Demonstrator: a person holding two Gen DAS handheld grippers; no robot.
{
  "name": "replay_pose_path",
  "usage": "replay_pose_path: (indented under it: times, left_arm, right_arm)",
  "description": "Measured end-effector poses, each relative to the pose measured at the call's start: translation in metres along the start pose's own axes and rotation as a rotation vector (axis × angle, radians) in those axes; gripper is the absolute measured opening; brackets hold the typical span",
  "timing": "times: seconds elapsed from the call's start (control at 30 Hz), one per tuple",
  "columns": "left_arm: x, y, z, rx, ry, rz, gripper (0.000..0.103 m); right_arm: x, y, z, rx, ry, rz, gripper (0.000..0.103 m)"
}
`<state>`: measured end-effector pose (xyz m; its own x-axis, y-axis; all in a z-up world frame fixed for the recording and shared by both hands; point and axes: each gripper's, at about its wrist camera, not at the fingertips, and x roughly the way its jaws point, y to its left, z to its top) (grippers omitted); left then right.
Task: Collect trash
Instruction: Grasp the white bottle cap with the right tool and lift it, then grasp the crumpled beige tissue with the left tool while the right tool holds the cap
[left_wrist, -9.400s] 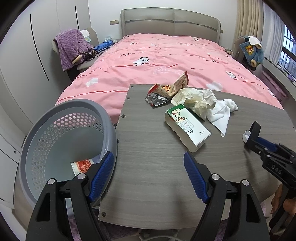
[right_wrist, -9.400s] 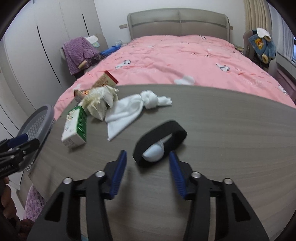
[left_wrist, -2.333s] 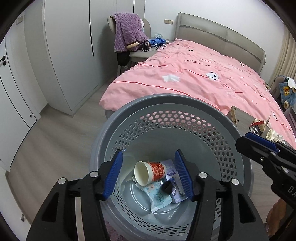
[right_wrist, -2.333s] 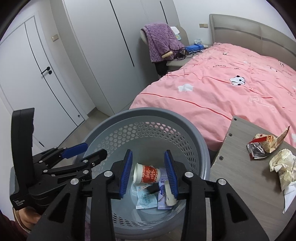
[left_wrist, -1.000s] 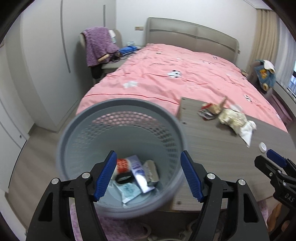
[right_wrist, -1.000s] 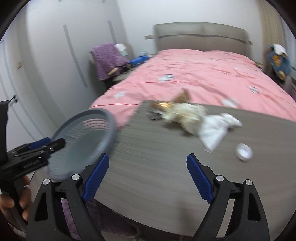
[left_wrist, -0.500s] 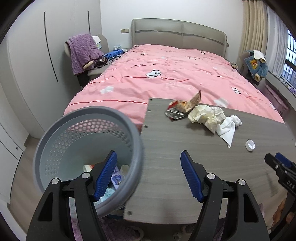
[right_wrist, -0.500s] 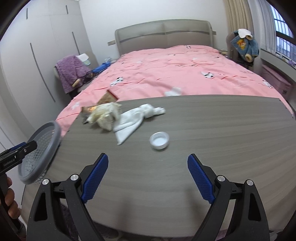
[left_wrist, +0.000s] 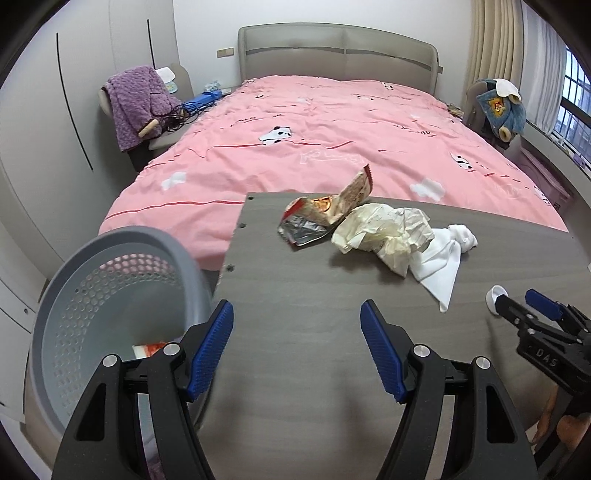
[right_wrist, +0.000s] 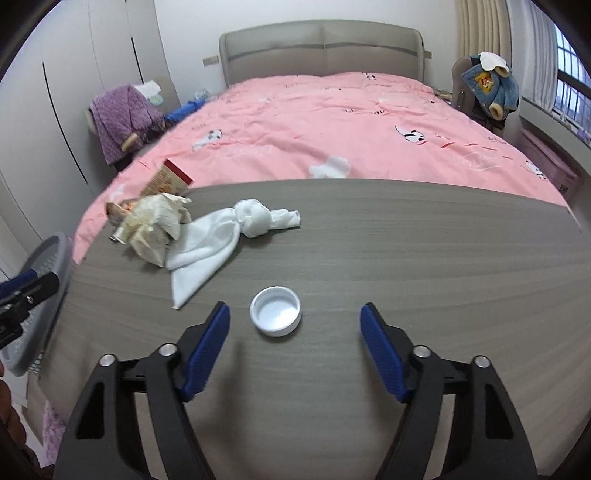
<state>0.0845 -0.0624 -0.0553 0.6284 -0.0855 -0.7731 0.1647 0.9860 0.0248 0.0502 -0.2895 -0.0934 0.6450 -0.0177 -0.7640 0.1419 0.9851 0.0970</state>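
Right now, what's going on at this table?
A person with two handheld grippers is clearing trash into the grey basket beside the table. Both are open and empty. The right gripper is lined up on the white cap. A snack wrapper, crumpled paper and a white cloth are still on the table.

A bed (left_wrist: 332, 136) with a pink duvet and grey headboard (left_wrist: 338, 51) fills the room behind the grey wood table (right_wrist: 369, 277). White wardrobes (left_wrist: 74, 74) line the left wall; curtains (left_wrist: 495, 40) hang by the right window.
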Motion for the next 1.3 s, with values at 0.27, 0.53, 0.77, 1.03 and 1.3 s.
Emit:
replay_pose_path:
  times: [0.27,0.53,0.77,1.03,1.3]
  left_arm:
    - [0.012,-0.01,0.006,0.004,0.01,-0.019,0.068]
    - [0.022,-0.014,0.01,0.013,0.028,-0.036,0.068]
    - [0.029,-0.02,0.019,0.013,0.033,-0.066,0.068]
    - [0.04,-0.05,0.038,0.048,0.029,-0.146,0.068]
    - [0.057,-0.079,0.053,0.113,0.014,-0.105,0.069]
  right_arm:
    - [0.008,0.005,0.002,-0.027,0.05,-0.002,0.062]
    - [0.01,0.013,0.005,-0.06,0.04,0.008,0.03]
    - [0.004,0.007,0.006,-0.017,0.021,0.048,0.03]
    - [0.002,-0.007,0.003,0.047,0.01,0.092,0.03]
    - [-0.001,-0.011,0.002,0.068,-0.004,0.141,0.03]
